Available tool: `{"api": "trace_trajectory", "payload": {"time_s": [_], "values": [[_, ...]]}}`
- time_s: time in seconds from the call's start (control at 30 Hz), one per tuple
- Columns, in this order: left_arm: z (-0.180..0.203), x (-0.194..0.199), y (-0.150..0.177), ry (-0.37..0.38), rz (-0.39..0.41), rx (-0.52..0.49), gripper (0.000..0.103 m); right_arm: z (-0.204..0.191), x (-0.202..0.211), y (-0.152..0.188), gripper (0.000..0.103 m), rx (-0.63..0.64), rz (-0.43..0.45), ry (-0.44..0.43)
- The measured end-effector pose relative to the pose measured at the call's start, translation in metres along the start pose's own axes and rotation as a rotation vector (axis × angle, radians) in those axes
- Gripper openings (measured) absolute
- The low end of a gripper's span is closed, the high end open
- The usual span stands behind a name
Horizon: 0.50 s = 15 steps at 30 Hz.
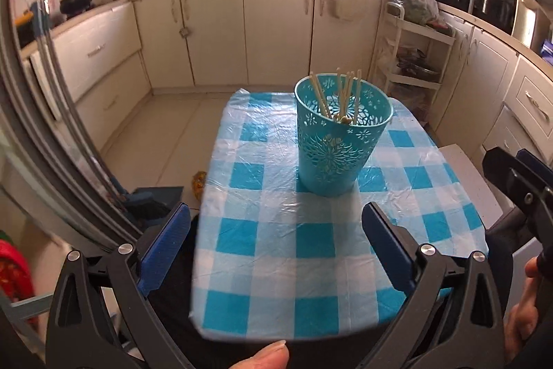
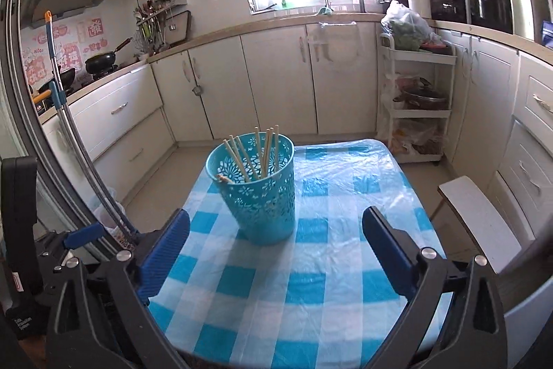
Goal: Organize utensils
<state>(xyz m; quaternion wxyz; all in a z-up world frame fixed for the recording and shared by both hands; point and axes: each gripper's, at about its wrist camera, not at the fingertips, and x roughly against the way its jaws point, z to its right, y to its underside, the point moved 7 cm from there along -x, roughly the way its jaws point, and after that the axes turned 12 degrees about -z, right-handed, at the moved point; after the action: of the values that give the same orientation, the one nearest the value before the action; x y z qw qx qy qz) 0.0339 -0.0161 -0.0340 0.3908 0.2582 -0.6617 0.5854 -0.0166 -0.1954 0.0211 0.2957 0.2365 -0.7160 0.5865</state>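
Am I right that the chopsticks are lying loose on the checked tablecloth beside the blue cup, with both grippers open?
Not quite. The chopsticks stand inside the blue cup, not on the checked tablecloth; both wrist views show it. The left gripper and right gripper are indeed open.

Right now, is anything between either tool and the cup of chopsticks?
Nothing visible. Only bare checked tablecloth lies between the open right tool and the cup, and between the open left tool and it. The chopsticks already stand inside.
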Motion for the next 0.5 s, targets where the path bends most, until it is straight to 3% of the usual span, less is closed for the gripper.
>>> {"api": "trace_trajectory", "payload": {"time_s": [0.07,0.23,0.37,0.5], "values": [[-0.001,0.025,0.005,-0.010,0.026,0.017,0.095,-0.002,0.021,0.002,0.096,-0.004,0.022,0.005],[-0.009,0.086,0.016,0.044,0.085,0.054,0.096,-0.005,0.072,0.010,0.096,-0.039,0.068,-0.005],[-0.009,0.114,0.026,0.051,0.078,0.020,0.096,-0.016,0.099,0.023,0.096,-0.058,0.082,-0.048],[-0.010,0.134,0.036,0.013,0.109,0.002,0.096,-0.033,0.117,0.034,0.096,-0.015,0.114,-0.038]]}}
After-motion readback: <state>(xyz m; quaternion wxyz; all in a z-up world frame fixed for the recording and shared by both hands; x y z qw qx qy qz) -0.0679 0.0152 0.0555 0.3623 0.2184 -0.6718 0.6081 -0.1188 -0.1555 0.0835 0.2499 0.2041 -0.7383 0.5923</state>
